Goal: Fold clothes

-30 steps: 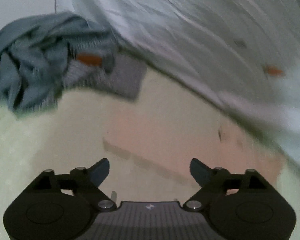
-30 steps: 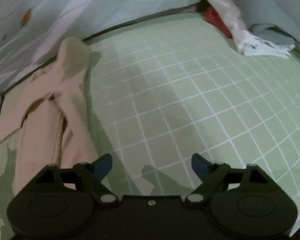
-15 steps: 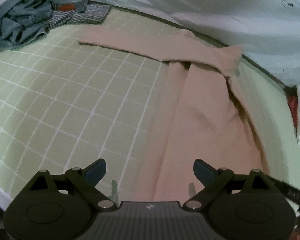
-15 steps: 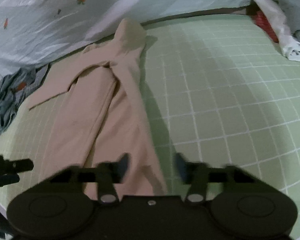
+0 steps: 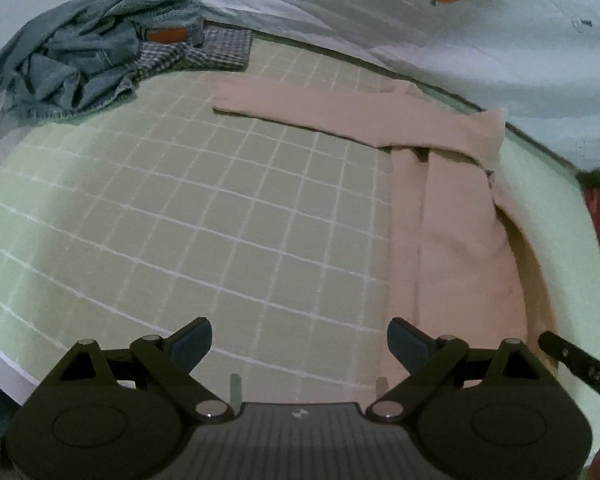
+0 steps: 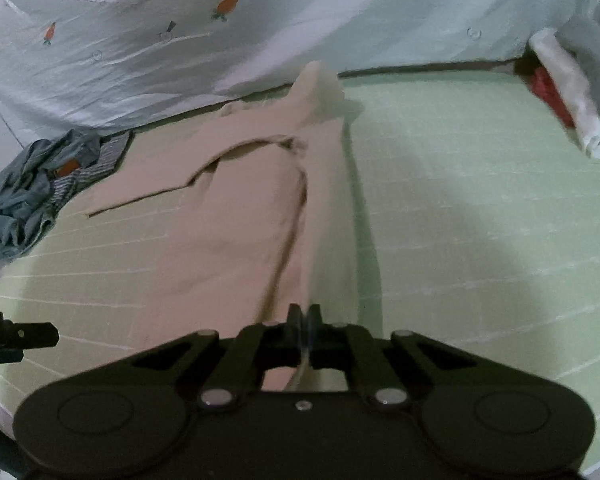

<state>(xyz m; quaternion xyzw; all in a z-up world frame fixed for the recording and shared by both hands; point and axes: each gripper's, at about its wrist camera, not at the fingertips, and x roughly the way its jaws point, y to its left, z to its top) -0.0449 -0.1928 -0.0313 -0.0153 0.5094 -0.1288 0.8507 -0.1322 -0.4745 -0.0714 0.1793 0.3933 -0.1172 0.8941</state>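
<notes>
Right gripper (image 6: 303, 316) has closed, pinching the beige garment's (image 6: 236, 232) near hem; left gripper (image 5: 300, 340) hovers alongside, jaws apart

I count one beige garment (image 5: 451, 216) spread on my one green gridded mat (image 5: 204, 216), one crumpled grey-blue clothes heap (image 5: 76, 52), one carrot-print sheet (image 6: 140, 40), and my two grippers.
</notes>
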